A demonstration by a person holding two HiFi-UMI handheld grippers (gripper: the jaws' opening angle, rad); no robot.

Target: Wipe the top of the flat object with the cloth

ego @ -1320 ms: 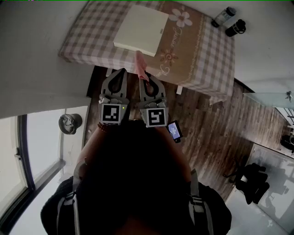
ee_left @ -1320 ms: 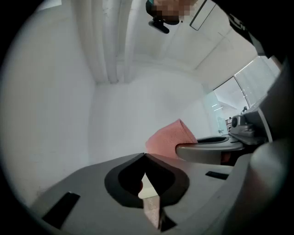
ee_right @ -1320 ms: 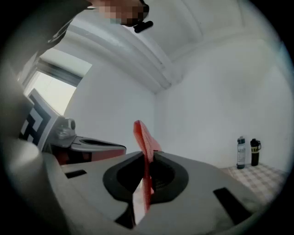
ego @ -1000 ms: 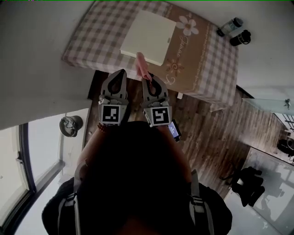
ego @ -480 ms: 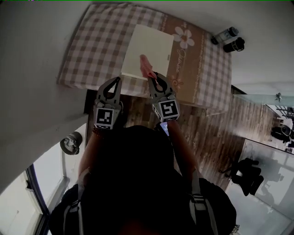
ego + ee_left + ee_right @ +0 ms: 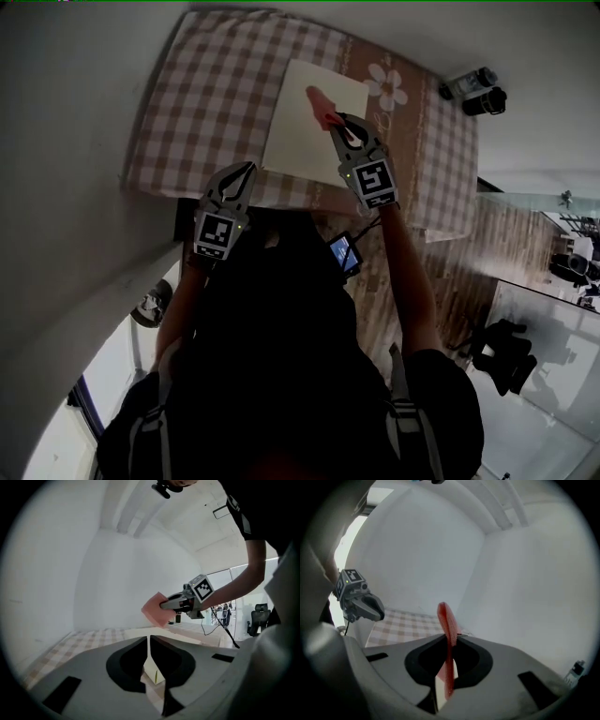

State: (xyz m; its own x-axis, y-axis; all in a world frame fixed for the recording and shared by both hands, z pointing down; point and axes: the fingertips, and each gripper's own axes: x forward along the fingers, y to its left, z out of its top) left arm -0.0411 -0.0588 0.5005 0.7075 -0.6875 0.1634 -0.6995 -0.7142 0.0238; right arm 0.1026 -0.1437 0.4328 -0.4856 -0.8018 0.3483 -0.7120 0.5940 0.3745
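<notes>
A cream flat object lies on the table's checked cloth. My right gripper is over it, shut on a pink cloth that sticks out past the tips. In the right gripper view the pink cloth stands edge-on between the jaws of the right gripper. My left gripper hangs at the table's near edge, left of the flat object. In the left gripper view the left gripper has its jaws opening, a slim gap with nothing in it, and the flat object shows through.
A dark bottle and a clear bottle stand on the floor beyond the table's right end. A white wall runs along the left. A small device with a lit screen hangs by my body. A black chair is at lower right.
My right gripper has carried the pink cloth forward from the table's near edge to over the flat object. The left gripper has stayed by the near edge.
</notes>
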